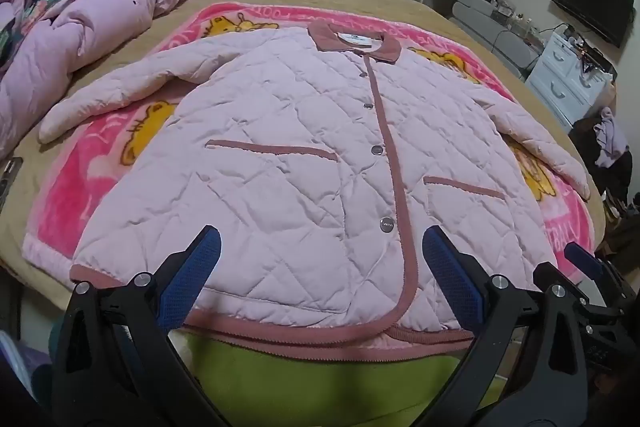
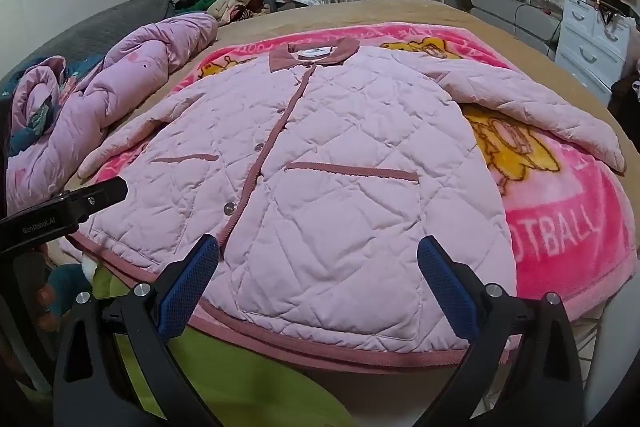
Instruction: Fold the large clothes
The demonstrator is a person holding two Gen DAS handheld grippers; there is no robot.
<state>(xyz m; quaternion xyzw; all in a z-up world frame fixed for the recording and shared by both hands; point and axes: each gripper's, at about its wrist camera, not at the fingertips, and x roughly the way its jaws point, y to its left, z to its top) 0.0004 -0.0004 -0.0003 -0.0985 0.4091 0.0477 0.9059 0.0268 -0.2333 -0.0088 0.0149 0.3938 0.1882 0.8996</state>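
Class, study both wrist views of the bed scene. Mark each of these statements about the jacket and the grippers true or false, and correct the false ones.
1. The pale pink quilted jacket lies spread flat, front up, on a bright pink cartoon blanket. True.
2. The left gripper is clamped on the jacket's hem. False: its jaws stand wide open, holding nothing.
3. Both sleeves are folded across the chest. False: both sleeves stretch out to the sides.
4. The right gripper is open above the hem. True.
5. The jacket's front is snapped closed. True.
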